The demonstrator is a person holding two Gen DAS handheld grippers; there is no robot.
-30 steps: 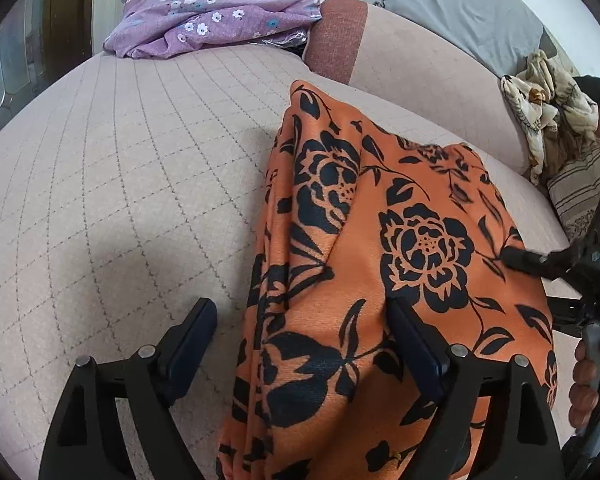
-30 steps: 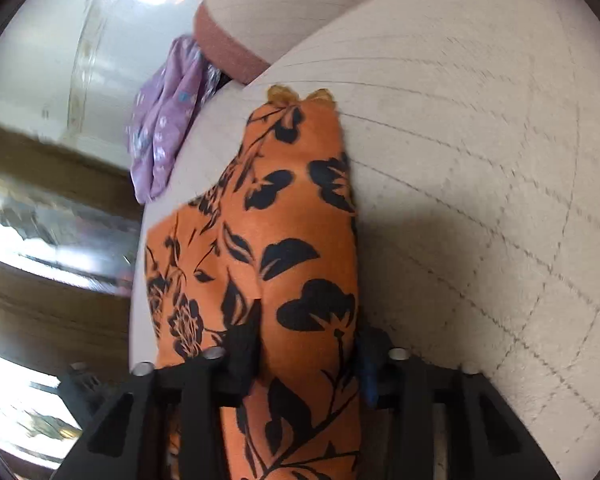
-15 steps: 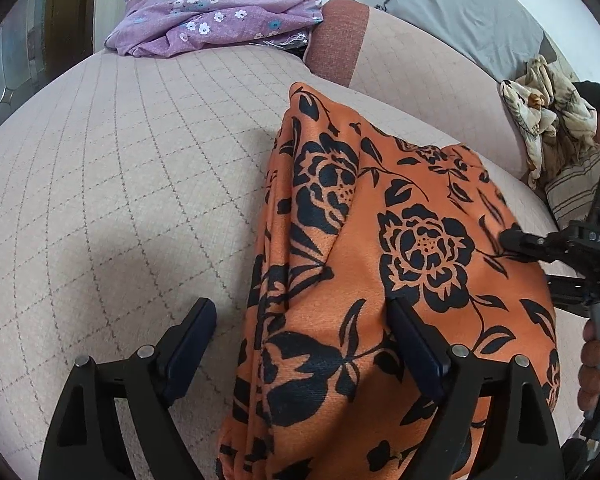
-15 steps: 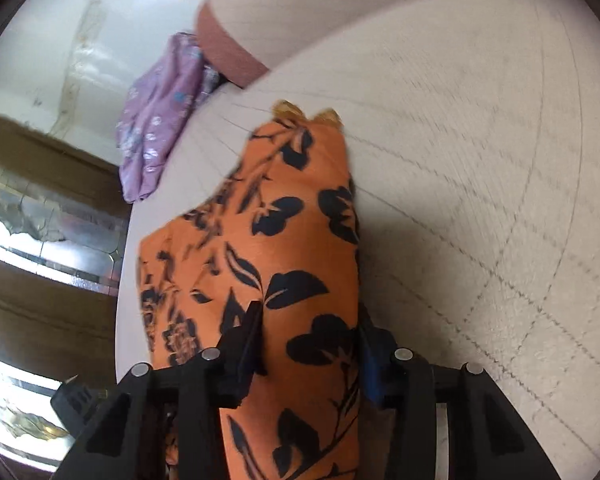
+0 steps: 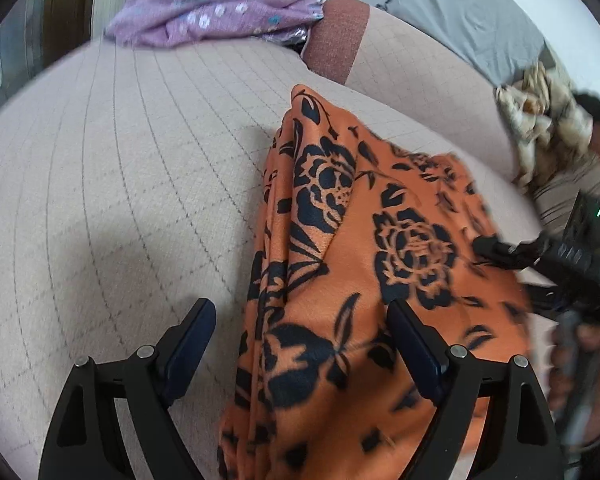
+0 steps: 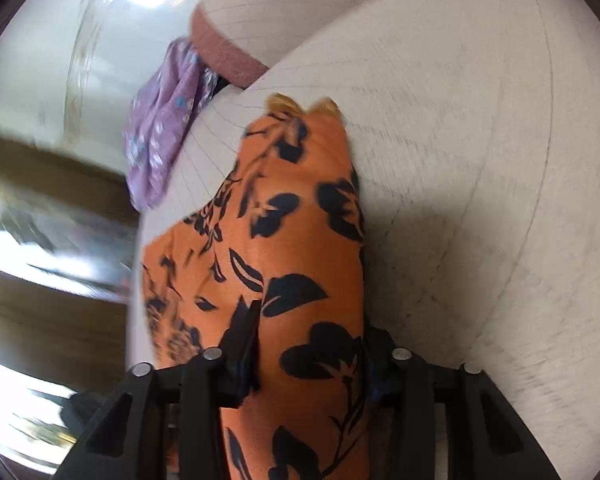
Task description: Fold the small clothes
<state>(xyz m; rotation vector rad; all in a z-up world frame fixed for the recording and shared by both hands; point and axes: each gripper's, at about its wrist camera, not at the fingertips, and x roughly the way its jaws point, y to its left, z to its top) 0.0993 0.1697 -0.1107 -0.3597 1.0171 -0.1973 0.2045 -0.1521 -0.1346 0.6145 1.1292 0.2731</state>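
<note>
Landmark: the orange floral garment [image 5: 364,264], lying bunched on the beige quilted sofa seat [image 5: 112,208].

Far left of the garment and behind it, a purple flowered cloth [image 5: 212,8] sits at the back edge of the seat, next to the rust-coloured cushion end [image 5: 336,40].

Your left gripper [image 5: 300,344] hovers at the garment's near end with its fingers spread wide: the left finger [image 5: 188,344] is over bare sofa, clear of the garment's folded left edge, and the right finger [image 5: 416,356] stands over the fabric. Whether that one touches the fabric, you cannot tell.

Behind the garment to the right lie a grey pillow [image 5: 460,16] and a crumpled cream patterned cloth [image 5: 540,128].

At the garment's right side, your right gripper [image 6: 312,352] has a raised ridge of the fabric between its fingers, which have just been opening. The left finger [image 6: 244,344] still lies against the cloth; the right one is mostly hidden behind the ridge.
</note>
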